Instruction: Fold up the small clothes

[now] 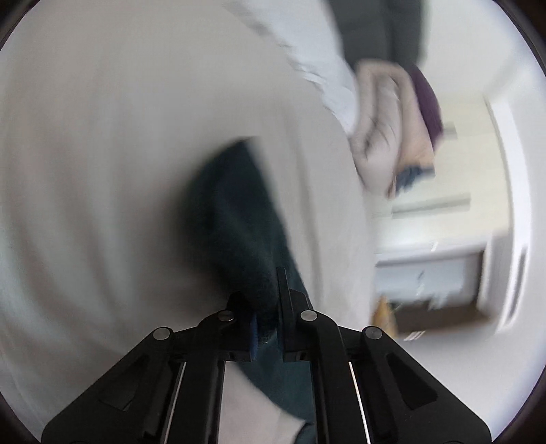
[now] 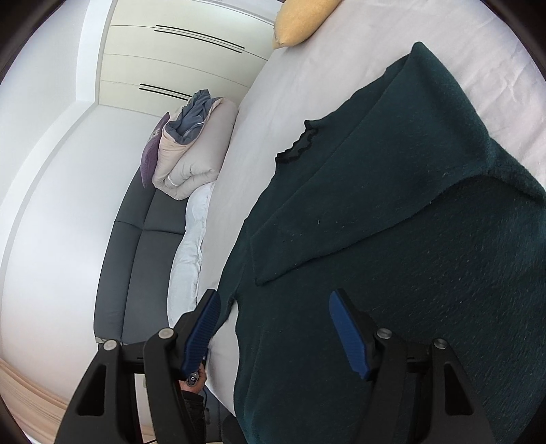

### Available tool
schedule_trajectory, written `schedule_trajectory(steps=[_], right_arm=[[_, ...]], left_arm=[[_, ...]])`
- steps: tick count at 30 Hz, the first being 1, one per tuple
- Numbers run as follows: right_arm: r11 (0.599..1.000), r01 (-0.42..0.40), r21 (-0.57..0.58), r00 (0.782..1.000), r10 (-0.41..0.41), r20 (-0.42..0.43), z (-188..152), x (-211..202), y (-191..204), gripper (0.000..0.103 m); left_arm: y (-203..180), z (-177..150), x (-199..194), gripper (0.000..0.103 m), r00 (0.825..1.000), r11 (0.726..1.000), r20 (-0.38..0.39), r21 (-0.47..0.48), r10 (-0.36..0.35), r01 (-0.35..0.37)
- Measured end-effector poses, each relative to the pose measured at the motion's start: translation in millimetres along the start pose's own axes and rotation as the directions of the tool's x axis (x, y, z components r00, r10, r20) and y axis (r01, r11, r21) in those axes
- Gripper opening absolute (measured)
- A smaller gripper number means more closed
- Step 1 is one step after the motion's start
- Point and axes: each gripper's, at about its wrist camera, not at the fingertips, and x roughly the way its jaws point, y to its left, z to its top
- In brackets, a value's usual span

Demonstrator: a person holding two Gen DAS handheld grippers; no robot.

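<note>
Dark green sweater (image 2: 392, 211) lies spread on a white bed (image 2: 273, 119), one sleeve folded across its body, frilled black collar toward the headboard side. Left gripper (image 1: 268, 307) is clamped tight on a bunched fold of the sweater; that view is heavily motion-blurred. Right gripper (image 2: 276, 328) stands wide, blue pads (image 2: 201, 331) straddling the sweater's lower edge, nothing pinched. A yellow pillow (image 2: 300, 20) rests at the bed's far corner. A rolled beige duvet (image 2: 194, 153) sits on a grey sofa (image 2: 136, 256) beside the bed. No legible brand or label anywhere.
</note>
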Motion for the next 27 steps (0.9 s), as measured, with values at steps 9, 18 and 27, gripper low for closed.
schedule_trajectory(steps=[9,18,27], right_arm=[[1.0,-0.008,0.02,1.0,0.008,0.005,8,5,-10,0.069],[0.998,-0.002,-0.063,0.997,-0.003,-0.079,35,53,15,0.069],[0.993,-0.109,0.036,0.937,0.115,-0.33,45,190,49,0.069]], left_arm=[[-191,-166,44,0.006,0.986,0.569,0.035,0.813,0.163,-0.124],[-175,-372,69,0.006,0.966,0.069,0.1,0.991,0.238,-0.119],[-176,-380,67,0.007,0.969,0.05,0.154,0.985,0.195,-0.166]])
